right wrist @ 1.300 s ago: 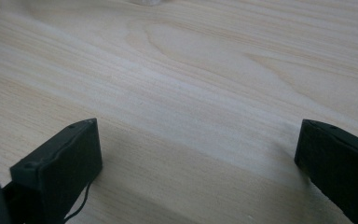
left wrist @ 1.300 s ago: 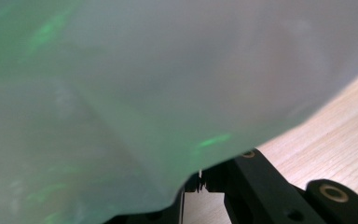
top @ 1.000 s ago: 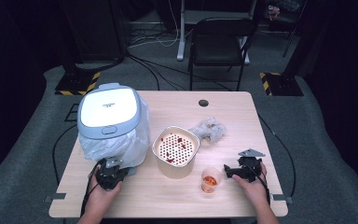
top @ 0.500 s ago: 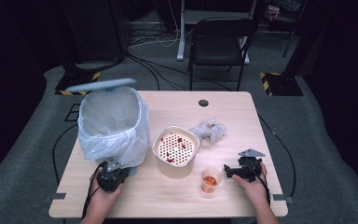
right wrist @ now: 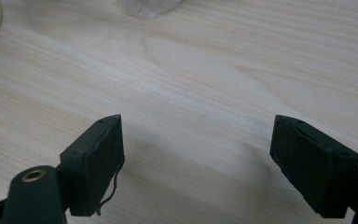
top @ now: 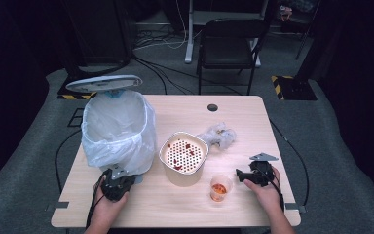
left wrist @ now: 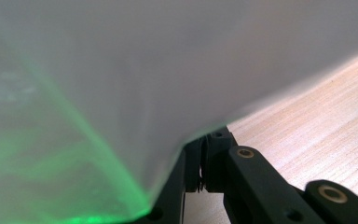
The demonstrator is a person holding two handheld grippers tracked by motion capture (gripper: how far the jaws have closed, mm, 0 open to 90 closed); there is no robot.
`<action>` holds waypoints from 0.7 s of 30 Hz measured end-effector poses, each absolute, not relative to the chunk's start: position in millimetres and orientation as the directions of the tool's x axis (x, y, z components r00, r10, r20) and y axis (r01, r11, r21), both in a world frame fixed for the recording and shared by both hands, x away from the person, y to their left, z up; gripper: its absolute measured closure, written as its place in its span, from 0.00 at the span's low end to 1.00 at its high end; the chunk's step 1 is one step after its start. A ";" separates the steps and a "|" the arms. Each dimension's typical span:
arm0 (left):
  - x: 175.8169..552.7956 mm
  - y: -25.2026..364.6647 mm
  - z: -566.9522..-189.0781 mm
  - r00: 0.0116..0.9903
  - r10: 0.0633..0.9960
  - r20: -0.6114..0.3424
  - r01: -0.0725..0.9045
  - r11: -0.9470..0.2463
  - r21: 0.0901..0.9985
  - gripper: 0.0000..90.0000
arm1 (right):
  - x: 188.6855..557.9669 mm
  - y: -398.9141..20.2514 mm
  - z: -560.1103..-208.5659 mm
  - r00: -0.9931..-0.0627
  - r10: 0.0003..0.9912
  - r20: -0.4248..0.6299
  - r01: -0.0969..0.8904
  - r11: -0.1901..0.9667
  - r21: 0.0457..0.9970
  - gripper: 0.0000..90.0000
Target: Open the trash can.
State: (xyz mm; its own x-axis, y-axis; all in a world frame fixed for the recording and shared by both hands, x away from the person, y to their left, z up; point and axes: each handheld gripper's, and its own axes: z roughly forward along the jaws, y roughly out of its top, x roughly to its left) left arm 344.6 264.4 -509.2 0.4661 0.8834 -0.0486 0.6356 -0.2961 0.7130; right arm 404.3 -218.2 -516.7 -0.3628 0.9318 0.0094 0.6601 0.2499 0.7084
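A bin lined with a white plastic bag (top: 119, 131) stands at the table's left, its grey lid (top: 103, 83) swung up behind it. My left gripper (top: 118, 178) is at the bin's foot, and in the left gripper view its jaws (left wrist: 204, 158) are shut together right at the bag's lower edge. My right gripper (top: 239, 175) rests near the front right, pointing toward a small clear cup (top: 220, 187) of red-orange bits. In the right gripper view its jaws (right wrist: 196, 135) stand open over bare wood; they have just been closing, with nothing between them.
A beige strainer bowl (top: 182, 176) with red bits on its perforated top sits mid-table. Crumpled clear plastic (top: 217, 134) lies behind it to the right. A cable hole (top: 212, 107) is near the far edge, and a black chair (top: 231, 44) stands beyond the table.
The bin's lid has swung up from shut to fully raised, baring the bag's mouth. Both hands stayed where they were.
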 end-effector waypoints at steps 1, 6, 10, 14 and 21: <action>345.4 268.3 -507.0 0.493 0.870 -0.018 0.637 -0.348 0.688 0.98 | 405.9 -218.8 -514.7 -0.367 0.930 0.007 0.658 0.255 0.708 0.18; 345.7 268.7 -507.8 0.484 0.875 -0.031 0.640 -0.329 0.694 0.98 | 419.4 -220.3 -502.3 -0.375 0.926 0.031 0.662 0.245 0.708 0.16; 345.9 268.6 -507.4 0.484 0.875 -0.032 0.643 -0.330 0.691 0.98 | 432.5 -215.4 -488.8 -0.390 0.921 0.026 0.638 0.249 0.729 0.16; 346.7 270.0 -506.8 0.503 0.864 -0.020 0.636 -0.354 0.686 0.98 | 444.9 -204.6 -474.5 -0.411 0.912 0.013 0.611 0.264 0.746 0.17; 346.2 269.2 -507.4 0.488 0.872 -0.034 0.642 -0.332 0.691 0.98 | 466.5 -183.2 -456.0 -0.451 0.892 0.005 0.592 0.295 0.750 0.26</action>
